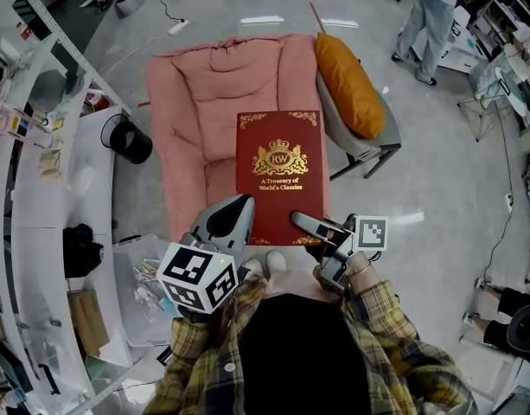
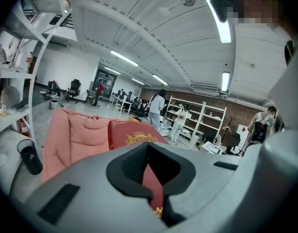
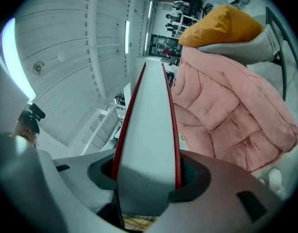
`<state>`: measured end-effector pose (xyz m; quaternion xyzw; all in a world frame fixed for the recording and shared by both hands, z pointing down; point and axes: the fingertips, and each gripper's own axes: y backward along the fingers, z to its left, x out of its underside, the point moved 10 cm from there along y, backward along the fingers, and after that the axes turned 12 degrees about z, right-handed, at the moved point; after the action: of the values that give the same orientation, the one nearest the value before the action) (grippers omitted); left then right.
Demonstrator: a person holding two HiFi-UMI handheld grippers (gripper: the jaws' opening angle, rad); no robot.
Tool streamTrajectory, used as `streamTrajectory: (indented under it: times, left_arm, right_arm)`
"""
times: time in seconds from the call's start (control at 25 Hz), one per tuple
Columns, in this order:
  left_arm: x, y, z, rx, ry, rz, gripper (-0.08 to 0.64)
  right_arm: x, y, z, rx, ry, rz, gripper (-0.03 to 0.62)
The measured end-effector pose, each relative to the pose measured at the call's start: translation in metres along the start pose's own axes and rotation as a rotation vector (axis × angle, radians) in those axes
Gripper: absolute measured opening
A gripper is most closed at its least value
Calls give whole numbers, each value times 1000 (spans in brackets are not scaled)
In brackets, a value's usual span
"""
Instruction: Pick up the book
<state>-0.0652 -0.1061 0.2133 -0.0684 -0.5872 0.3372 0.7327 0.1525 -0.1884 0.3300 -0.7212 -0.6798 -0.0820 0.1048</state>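
Note:
A red hardcover book (image 1: pixel 278 175) with a gold crest is held face up in the air over a pink padded seat (image 1: pixel 213 85). My left gripper (image 1: pixel 236 220) is shut on the book's near left corner. My right gripper (image 1: pixel 309 225) is shut on the near right corner. In the left gripper view the red cover (image 2: pixel 134 134) runs away from the left gripper (image 2: pixel 149 178), whose dark pads close on its edge. In the right gripper view the book's white page block (image 3: pixel 146 125), edged by red covers, fills the right gripper (image 3: pixel 146 178).
An orange pillow (image 1: pixel 349 80) lies on a grey chair (image 1: pixel 361 143) right of the pink seat. A black bin (image 1: pixel 130 141), white shelving (image 1: pixel 35 197) and a clear plastic box (image 1: pixel 142 288) are at the left. A person (image 1: pixel 433 15) stands at the far right.

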Motion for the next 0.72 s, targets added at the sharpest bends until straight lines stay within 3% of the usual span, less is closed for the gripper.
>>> streamTrajectory:
  times: [0.32,0.72]
  left_arm:
    - [-3,3,8,12,8,-14,3]
    - [-1,4,12,-8,15,-8,3]
  right_arm:
    - [6,-3,10,-18,-27,-32,255]
    - [4,-6,11,-15,-26,-2,255]
